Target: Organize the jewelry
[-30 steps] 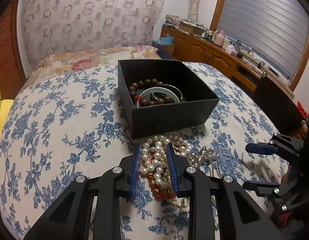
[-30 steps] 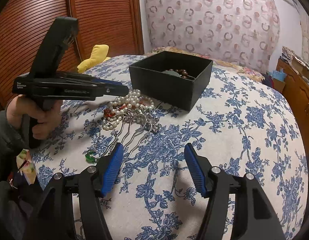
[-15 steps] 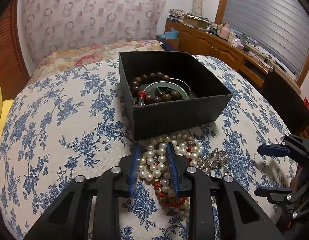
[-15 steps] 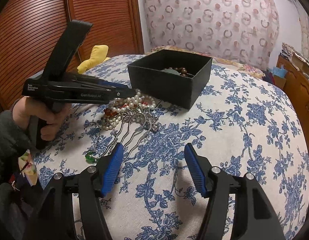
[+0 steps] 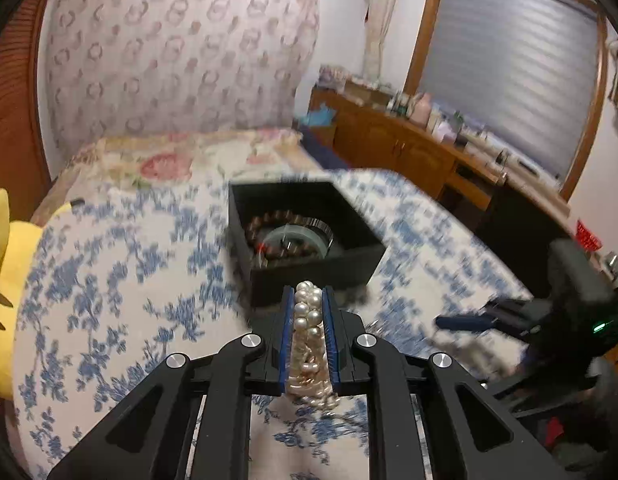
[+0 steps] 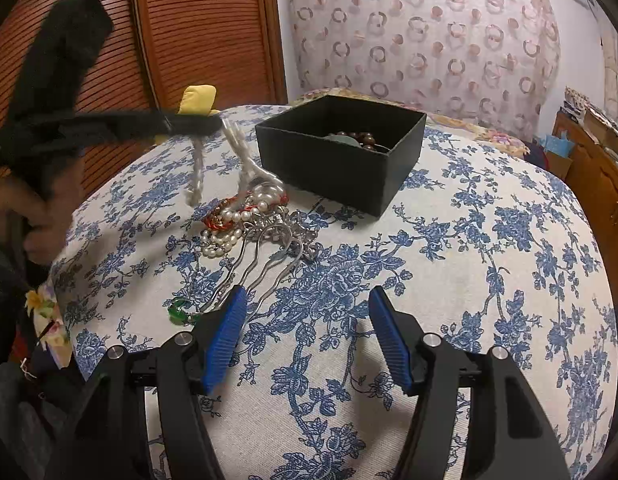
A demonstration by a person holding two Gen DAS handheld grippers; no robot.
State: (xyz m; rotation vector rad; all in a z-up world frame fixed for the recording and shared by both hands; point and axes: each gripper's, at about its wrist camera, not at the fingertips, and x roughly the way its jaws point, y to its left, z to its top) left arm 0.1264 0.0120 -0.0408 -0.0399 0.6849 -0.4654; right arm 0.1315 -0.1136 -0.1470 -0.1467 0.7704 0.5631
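Observation:
My left gripper (image 5: 307, 300) is shut on a white pearl necklace (image 5: 308, 320) and holds it raised above the bed, in front of the black box (image 5: 309, 272). The right wrist view shows the left gripper (image 6: 213, 124) with pearl strands (image 6: 241, 148) hanging down to the jewelry pile (image 6: 245, 216). The box (image 6: 341, 160) holds a brown bead bracelet (image 5: 269, 220) and a pale bangle (image 5: 297, 236). My right gripper (image 6: 305, 320) is open and empty, low over the bedspread, near silver hair forks (image 6: 261, 256).
A small green piece (image 6: 179, 312) lies by the right gripper's left finger. A yellow cushion (image 5: 5, 272) sits at the bed's left edge. A wooden dresser (image 5: 409, 148) stands to the right. Wooden sliding doors (image 6: 169, 36) stand behind the bed.
My left gripper closed on the pearl necklace and lifted it off the pile, with strands now dangling. The right gripper stayed in place, open.

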